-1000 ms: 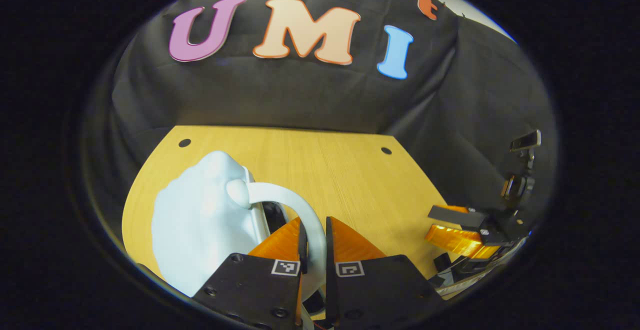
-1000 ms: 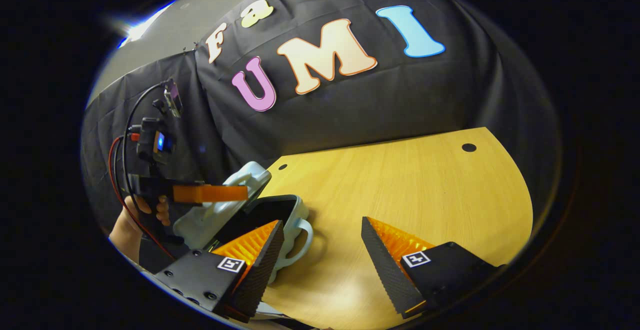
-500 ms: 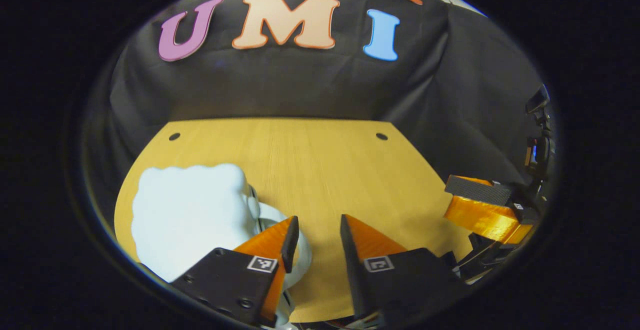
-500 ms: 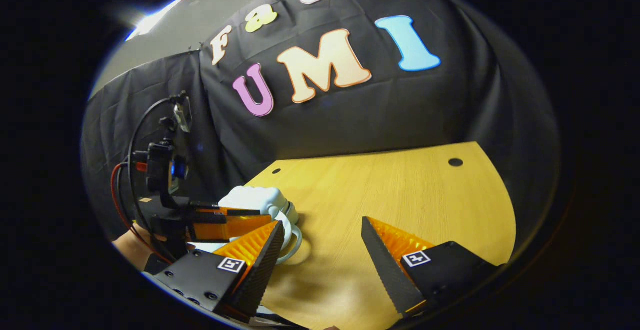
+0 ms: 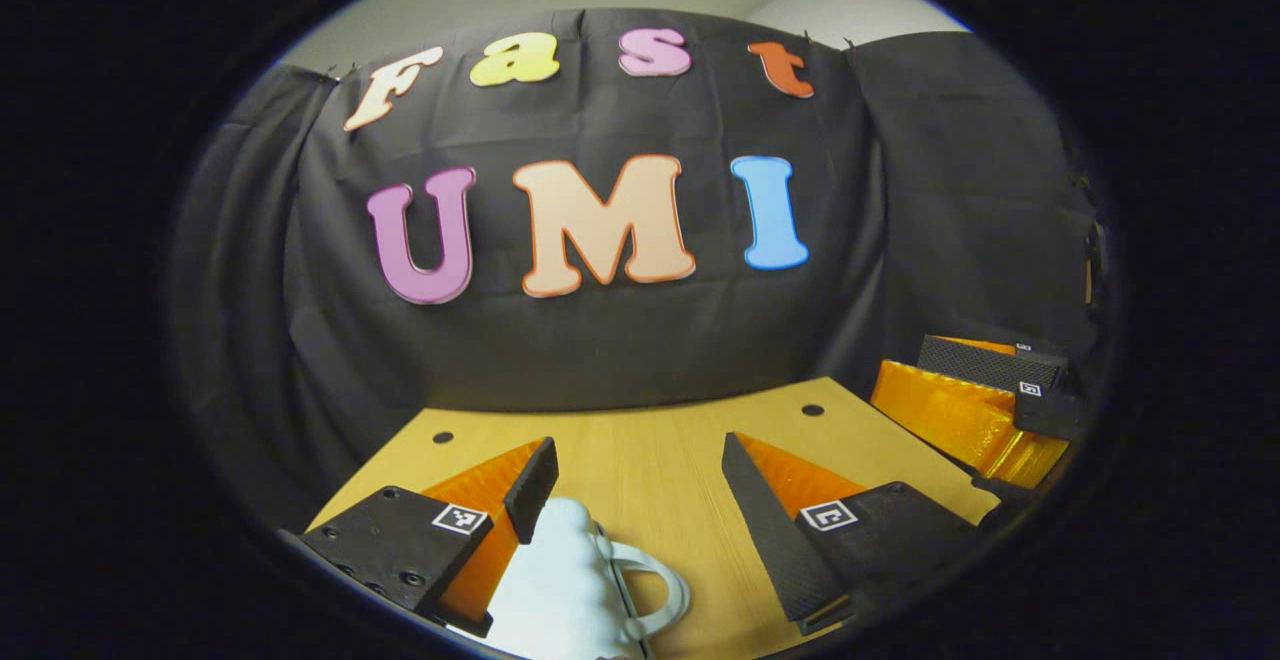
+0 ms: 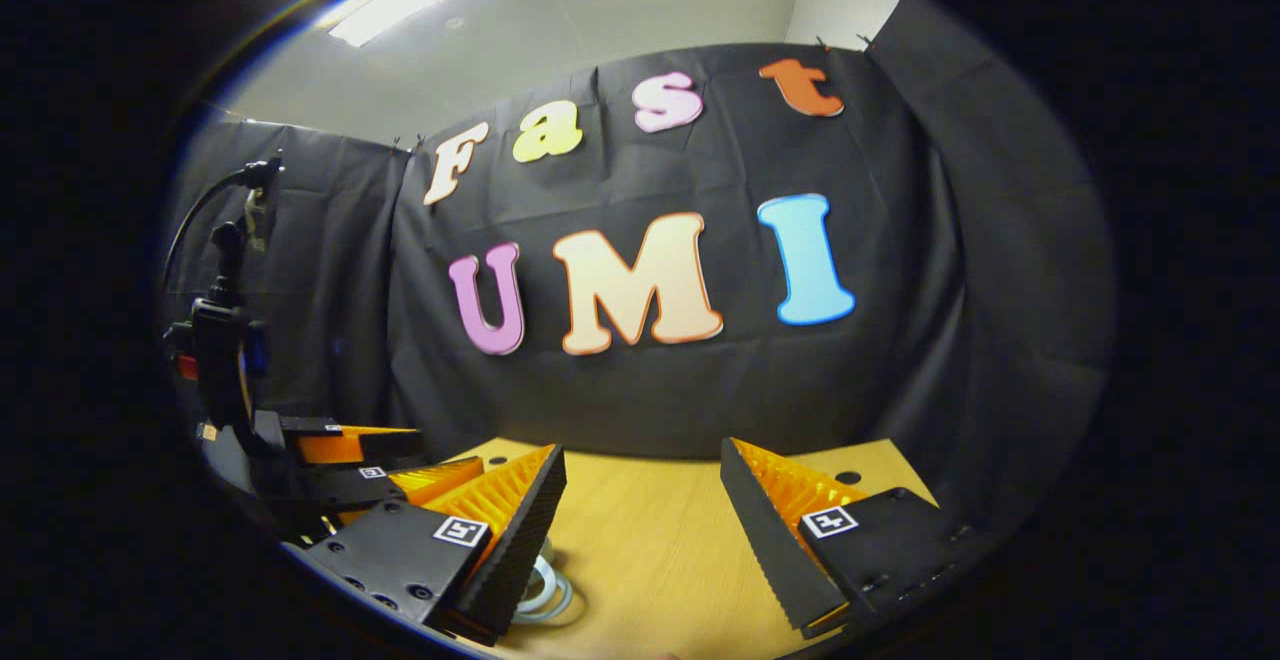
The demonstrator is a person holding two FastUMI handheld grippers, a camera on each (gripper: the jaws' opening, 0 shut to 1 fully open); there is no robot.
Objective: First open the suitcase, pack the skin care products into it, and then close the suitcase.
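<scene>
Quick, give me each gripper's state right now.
Left gripper: open, holding nothing; the pale blue suitcase lies just below it.
Right gripper: open, holding nothing, above the table.

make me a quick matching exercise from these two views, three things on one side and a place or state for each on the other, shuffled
Things:
1. suitcase
2. left tool
3. table

Places or states:
a. open, holding nothing
b. lid down, lying on the table below the left tool
c. bare wood with small dark holes near its far edge

Pairs: 1-b, 2-a, 3-c
</scene>
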